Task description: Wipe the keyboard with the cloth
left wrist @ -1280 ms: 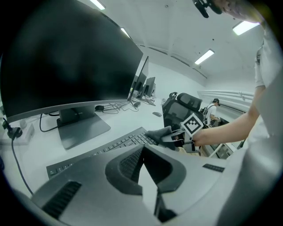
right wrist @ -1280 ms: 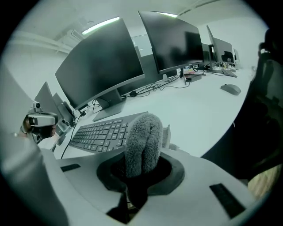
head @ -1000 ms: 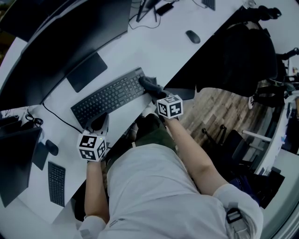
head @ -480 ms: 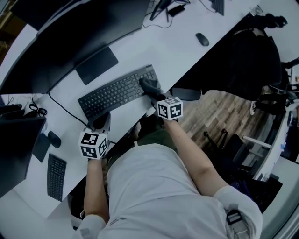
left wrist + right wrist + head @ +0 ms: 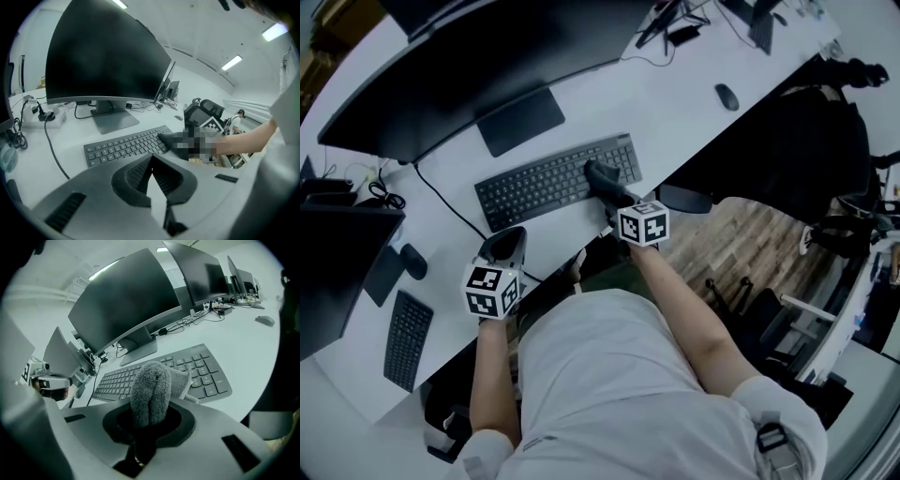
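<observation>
**Cloth on keyboard's right end — keyboard unbraced**

We find the right gripper (image 5: 609, 187) clenched on a folded wad of grey cloth (image 5: 151, 390). The cloth bulges out past the jaws and rests on the keys at about 4 o'clock from the centre of the keyboard (image 5: 546, 183). The left gripper (image 5: 151, 176) has its jaws pressed together on nothing. It sits over the desk (image 5: 675, 103) at about 7 o'clock from the keyboard, apart from it.

Risks, in our judgement: nothing steadies the keyboard, so a firm stroke toward 9 o'clock could push it along the desk. The loose flap beside the wad could also snag on key edges and drag the cloth out of the jaws.

Pose: the right forearm reaches forward toward 12 o'clock with the gripper pitched down onto the keys — the left forearm stays tucked near the body.
</observation>
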Demonstrator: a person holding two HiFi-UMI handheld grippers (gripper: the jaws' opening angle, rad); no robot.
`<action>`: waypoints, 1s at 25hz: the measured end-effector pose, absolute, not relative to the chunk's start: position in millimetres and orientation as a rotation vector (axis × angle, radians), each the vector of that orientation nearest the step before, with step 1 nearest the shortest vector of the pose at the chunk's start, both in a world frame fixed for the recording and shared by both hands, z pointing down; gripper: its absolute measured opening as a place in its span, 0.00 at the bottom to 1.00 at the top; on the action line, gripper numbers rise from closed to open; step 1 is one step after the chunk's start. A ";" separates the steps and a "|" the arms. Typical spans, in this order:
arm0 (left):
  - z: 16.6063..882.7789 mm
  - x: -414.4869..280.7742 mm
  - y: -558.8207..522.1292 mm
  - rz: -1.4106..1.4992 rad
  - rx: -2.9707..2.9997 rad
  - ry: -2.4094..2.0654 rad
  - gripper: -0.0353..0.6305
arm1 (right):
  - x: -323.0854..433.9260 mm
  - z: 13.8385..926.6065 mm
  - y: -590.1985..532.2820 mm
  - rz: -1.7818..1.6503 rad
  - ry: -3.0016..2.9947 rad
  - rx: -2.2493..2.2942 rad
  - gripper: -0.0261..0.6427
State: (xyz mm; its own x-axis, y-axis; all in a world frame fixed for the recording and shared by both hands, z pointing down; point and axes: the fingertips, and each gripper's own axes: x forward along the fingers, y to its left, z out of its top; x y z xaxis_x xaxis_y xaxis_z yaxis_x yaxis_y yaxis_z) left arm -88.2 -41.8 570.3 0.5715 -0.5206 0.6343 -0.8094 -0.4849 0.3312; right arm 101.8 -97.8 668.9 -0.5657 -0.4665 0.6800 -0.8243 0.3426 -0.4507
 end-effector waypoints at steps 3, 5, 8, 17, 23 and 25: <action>570.9 -97.2 -40.1 0.599 2.176 -1.080 0.05 | 86.3 668.3 -95.4 1.112 -2.189 1.081 0.13; 571.3 -103.5 -38.5 0.588 2.166 -1.096 0.05 | 73.5 668.5 -93.2 1.105 -2.199 1.039 0.13; 572.4 -113.6 -34.1 0.581 2.147 -1.123 0.05 | 56.6 668.9 -90.6 1.100 -2.208 0.994 0.13; 577.9 -146.3 -11.3 0.552 2.063 -1.202 0.05 | 8.5 666.3 -79.8 1.097 -2.240 0.848 0.13; 584.5 -166.5 3.7 0.525 2.002 -1.261 0.05 | -22.9 667.0 -79.6 1.096 -2.259 0.765 0.13; 585.2 -171.7 9.5 0.516 1.984 -1.279 0.05 | -36.7 665.5 -76.1 1.104 -2.271 0.723 0.13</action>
